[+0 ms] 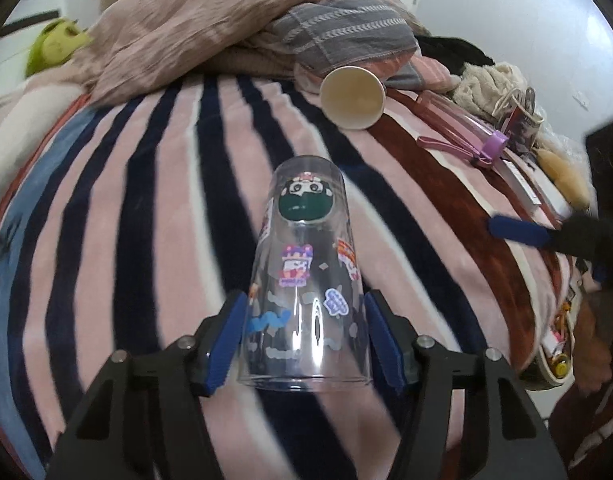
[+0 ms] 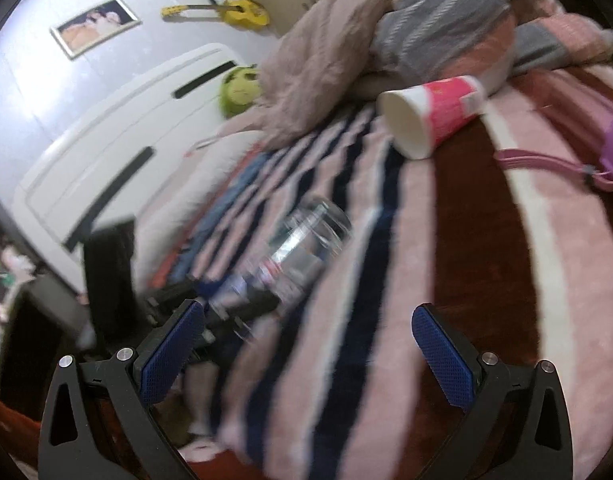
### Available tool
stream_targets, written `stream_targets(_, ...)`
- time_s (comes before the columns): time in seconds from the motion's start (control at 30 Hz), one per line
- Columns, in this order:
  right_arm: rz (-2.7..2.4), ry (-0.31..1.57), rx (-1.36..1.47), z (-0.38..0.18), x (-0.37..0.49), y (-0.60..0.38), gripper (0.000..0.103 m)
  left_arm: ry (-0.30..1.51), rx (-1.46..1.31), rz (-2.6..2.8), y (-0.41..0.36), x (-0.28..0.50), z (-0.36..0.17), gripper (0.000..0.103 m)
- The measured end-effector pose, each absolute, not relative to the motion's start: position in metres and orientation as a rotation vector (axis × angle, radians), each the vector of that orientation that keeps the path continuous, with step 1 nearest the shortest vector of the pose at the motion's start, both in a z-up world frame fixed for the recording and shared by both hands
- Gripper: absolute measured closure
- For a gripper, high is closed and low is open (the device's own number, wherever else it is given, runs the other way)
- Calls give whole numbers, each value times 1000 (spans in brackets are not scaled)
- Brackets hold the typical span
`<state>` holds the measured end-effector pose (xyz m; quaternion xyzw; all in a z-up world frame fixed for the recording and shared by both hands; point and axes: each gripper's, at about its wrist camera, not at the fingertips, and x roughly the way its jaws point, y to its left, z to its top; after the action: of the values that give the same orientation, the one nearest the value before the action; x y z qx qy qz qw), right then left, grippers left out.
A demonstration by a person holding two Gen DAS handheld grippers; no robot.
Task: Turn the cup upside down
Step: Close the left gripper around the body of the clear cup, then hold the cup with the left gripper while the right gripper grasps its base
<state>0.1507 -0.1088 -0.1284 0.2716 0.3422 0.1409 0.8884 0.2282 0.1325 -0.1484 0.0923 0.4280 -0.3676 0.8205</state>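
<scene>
A clear plastic cup (image 1: 306, 276) with cartoon stickers sits between the blue pads of my left gripper (image 1: 304, 304), which is shut on its wide rim end; the closed base points away from me over the striped blanket. The same cup (image 2: 302, 240) shows blurred in the right wrist view, held by the other gripper. My right gripper (image 2: 306, 320) is open and empty, above the blanket to the cup's right. A paper cup (image 1: 352, 98) with a pink print lies on its side further back, and it also shows in the right wrist view (image 2: 430, 114).
The striped pink, navy and brown blanket (image 1: 146, 220) covers the bed. A heap of bedding (image 1: 234, 28) lies behind. A purple-capped bottle with strap (image 1: 466, 136), a book and clutter line the right edge. A white cabinet (image 2: 106, 128) stands at the left.
</scene>
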Motion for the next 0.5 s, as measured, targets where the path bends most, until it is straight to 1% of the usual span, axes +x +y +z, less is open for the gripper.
stream_targets(0.2,375,820,681,-133,186,-83,0,925,93,-783,171,200,-152,45)
stream_targets(0.37,444,967,768,-160,230,-63,0,911,44,-802,174,199,-155,45)
stream_targets(0.4,434,989,783,-165,238,-62,1,918,24,-815,176,200,-158,45)
stream_targets(0.43,421,1008,795,-169,244,-60,6,930,2,-825,176,202,-160,45)
stream_targets(0.47,411,1027,802,-173,251,-59,9,939,-13,-831,178,204,-162,45)
stream_targets(0.5,391,1051,800,-177,258,-57,9,947,-29,-840,181,207,-165,45)
